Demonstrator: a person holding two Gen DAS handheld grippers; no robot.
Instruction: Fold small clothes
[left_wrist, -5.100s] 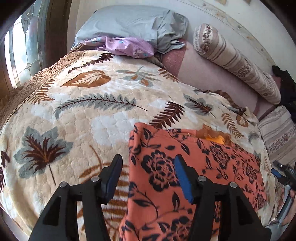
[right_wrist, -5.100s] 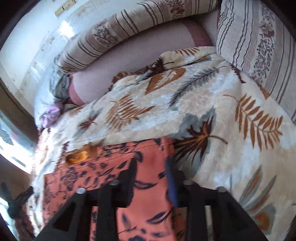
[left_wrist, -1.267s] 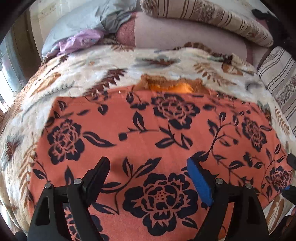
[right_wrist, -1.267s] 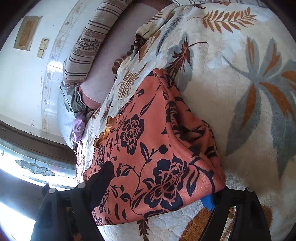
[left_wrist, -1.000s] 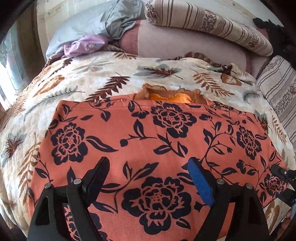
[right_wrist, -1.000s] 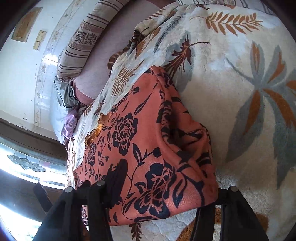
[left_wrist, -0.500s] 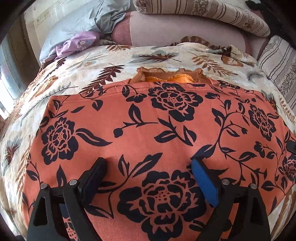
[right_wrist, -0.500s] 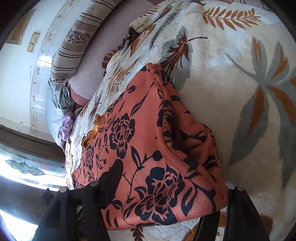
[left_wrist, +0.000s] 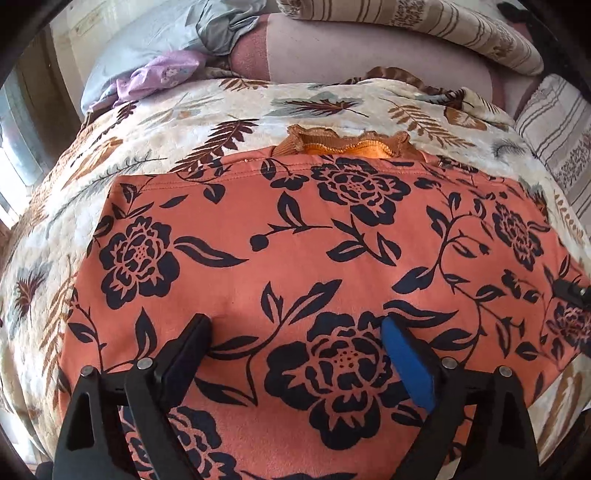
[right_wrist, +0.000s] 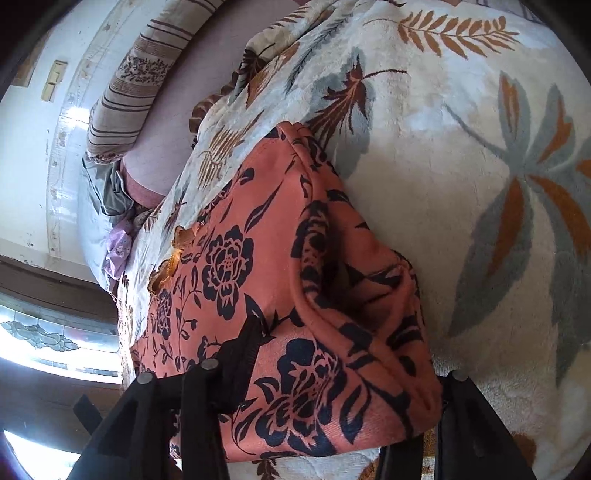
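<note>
An orange garment (left_wrist: 295, 229) with black flowers lies spread flat on the leaf-patterned blanket (left_wrist: 155, 122). Its ribbed orange collar (left_wrist: 347, 146) shows at the far edge. My left gripper (left_wrist: 295, 325) stands open wide, both fingertips resting on the cloth near its front edge, nothing pinched. In the right wrist view the garment's (right_wrist: 229, 236) right end is bunched up into a raised fold between the jaws of my right gripper (right_wrist: 347, 354). Those jaws are closing on it. The right finger's tip is hidden behind the cloth.
A striped bolster (left_wrist: 424, 22) and a grey pillow (left_wrist: 155, 37) with a lilac cloth (left_wrist: 159, 72) lie at the head of the bed. Another striped cushion (left_wrist: 554, 122) sits at the right. A window (right_wrist: 44, 339) is on the left side.
The right gripper's jaws came closer together and the garment's right end puckered up between them. The left gripper sank slightly onto the cloth and stayed open.
</note>
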